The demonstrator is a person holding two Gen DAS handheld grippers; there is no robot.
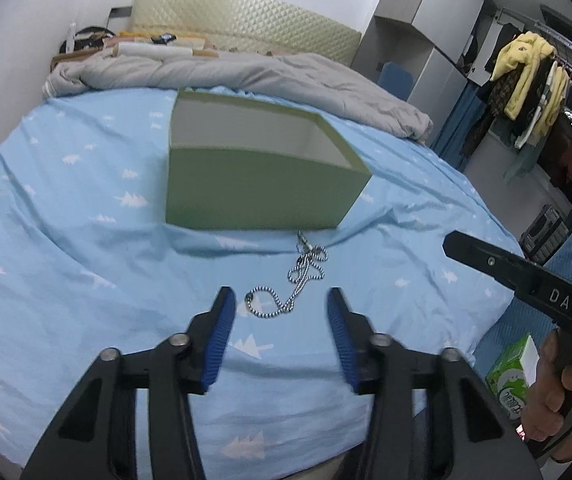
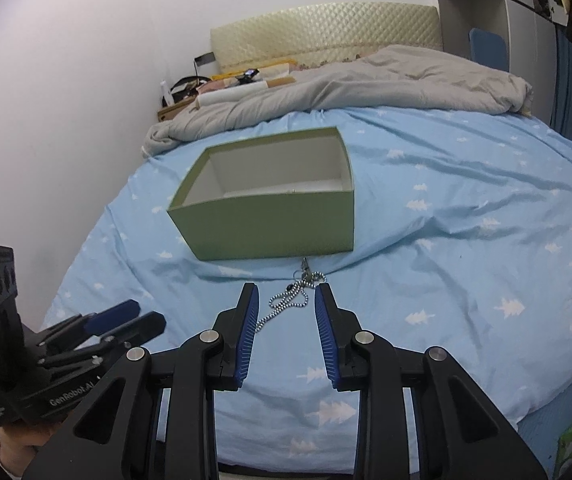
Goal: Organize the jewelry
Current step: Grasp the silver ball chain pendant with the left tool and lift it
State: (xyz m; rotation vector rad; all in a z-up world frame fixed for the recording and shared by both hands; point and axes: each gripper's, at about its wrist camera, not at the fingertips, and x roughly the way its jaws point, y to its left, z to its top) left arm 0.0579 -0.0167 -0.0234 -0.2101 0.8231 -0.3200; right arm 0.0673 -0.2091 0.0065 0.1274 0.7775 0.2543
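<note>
A silver bead chain [image 1: 294, 284] with a clasp lies on the blue bed sheet, just in front of an open green box [image 1: 253, 168]. My left gripper [image 1: 281, 300] is open, with the chain's near end between its blue pads. In the right wrist view the same chain [image 2: 292, 296] lies between the tips of my open right gripper [image 2: 284, 294], and the green box [image 2: 273, 208] stands behind it with a white inside. Neither gripper holds anything. The left gripper [image 2: 125, 320] also shows at the lower left of the right wrist view.
A grey duvet [image 1: 245, 76] is bunched at the head of the bed before a padded headboard [image 1: 245, 20]. Clothes hang on a rack [image 1: 526, 80] at the right. A green tissue box [image 1: 514, 376] sits beside the bed. The right gripper's finger [image 1: 518, 276] reaches in from the right.
</note>
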